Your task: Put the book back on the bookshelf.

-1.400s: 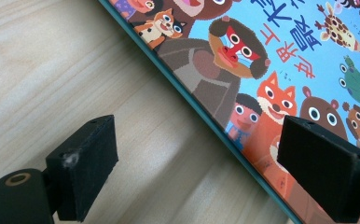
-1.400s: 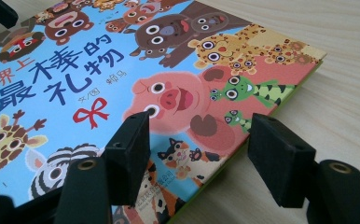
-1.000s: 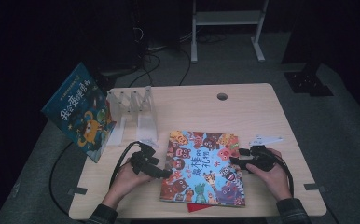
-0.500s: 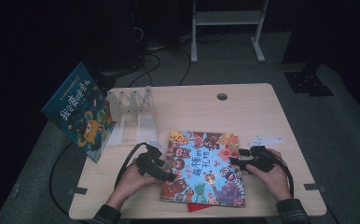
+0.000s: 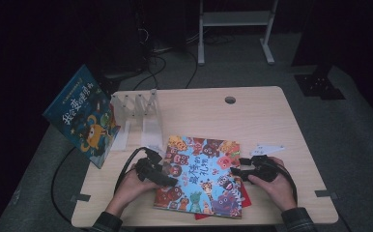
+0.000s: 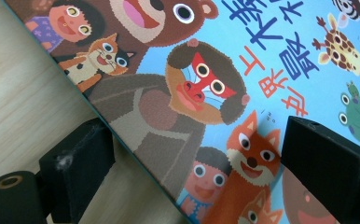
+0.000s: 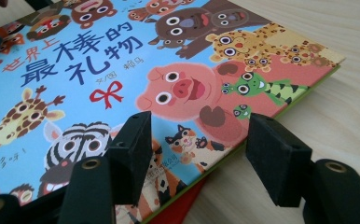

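Observation:
A picture book (image 5: pixel 201 181) with a blue cover full of cartoon animals lies flat on the wooden table (image 5: pixel 252 116), on top of a red item (image 5: pixel 246 198). My left gripper (image 5: pixel 167 180) is open and straddles the book's left edge. In the left gripper view (image 6: pixel 201 168), one jaw is over bare wood and the other over the cover (image 6: pixel 206 84). My right gripper (image 5: pixel 235 170) is open at the right edge. In the right gripper view (image 7: pixel 204 156), one jaw is over the cover (image 7: pixel 99 60) and the other over the table, with the red item (image 7: pixel 178 210) showing beneath.
A second blue book (image 5: pixel 80 116) leans upright against a clear plastic rack (image 5: pixel 138 113) at the table's back left. A cable hole (image 5: pixel 230 100) sits near the far edge. Black cables (image 5: pixel 59 179) trail off the left side. A white stand (image 5: pixel 235 29) is on the floor behind.
My left gripper has crept a little to the right, onto the book's left edge. The right gripper and the book sit much as before.

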The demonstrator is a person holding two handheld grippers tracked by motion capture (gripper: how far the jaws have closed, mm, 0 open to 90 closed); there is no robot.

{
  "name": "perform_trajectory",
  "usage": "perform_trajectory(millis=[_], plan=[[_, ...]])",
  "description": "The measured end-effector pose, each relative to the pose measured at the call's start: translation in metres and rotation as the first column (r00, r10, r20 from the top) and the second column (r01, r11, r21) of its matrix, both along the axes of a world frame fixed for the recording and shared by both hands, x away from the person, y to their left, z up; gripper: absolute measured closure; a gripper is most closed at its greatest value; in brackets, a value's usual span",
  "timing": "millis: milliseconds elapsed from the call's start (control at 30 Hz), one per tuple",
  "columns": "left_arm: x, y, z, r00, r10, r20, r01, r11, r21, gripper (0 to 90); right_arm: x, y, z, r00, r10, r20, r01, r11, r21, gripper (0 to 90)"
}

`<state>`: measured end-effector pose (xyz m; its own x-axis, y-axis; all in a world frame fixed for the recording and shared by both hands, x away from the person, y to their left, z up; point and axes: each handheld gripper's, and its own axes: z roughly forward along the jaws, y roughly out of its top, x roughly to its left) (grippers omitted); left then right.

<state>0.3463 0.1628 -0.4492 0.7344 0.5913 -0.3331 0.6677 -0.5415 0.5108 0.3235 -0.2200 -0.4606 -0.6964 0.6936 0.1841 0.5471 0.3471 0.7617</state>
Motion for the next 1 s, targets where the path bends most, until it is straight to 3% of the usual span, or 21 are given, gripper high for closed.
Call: perform_trajectory(millis=[367,467,500,667,900,1000], plan=[[0.002,0.012,-0.001,0.9997,0.023,-0.004,-0.023,0.9997,-0.011,8.8,-0.007,0.01,0.001,0.9987,0.05,0.001,-0.05,0.9987,-0.003,42.0],[0.003,0.013,-0.002,0.9998,0.021,-0.006,-0.021,0.9996,-0.016,8.8,-0.007,0.005,0.002,0.9983,0.057,0.01,-0.057,0.9984,0.004,53.7],[0.003,0.013,-0.003,0.9998,0.02,-0.005,-0.02,0.9996,-0.019,8.8,-0.007,0.001,0.003,0.9988,0.045,0.017,-0.045,0.999,0.005,63.7],[0.005,0.015,-0.004,0.9996,0.026,-0.005,-0.026,0.9993,-0.028,8.8,-0.006,-0.008,0.006,0.9996,0.018,0.023,-0.018,0.9998,0.008,75.7],[0.006,0.016,-0.005,0.9997,0.022,-0.011,-0.023,0.9988,-0.043,8.7,-0.009,-0.004,0.008,0.9974,0.068,0.026,-0.068,0.9975,0.019,79.8],[0.008,0.016,-0.007,0.9997,0.018,-0.014,-0.018,0.9981,-0.058,8.1,-0.01,0.0,0.006,0.9963,0.083,0.021,-0.083,0.9965,-0.01,81.1]])
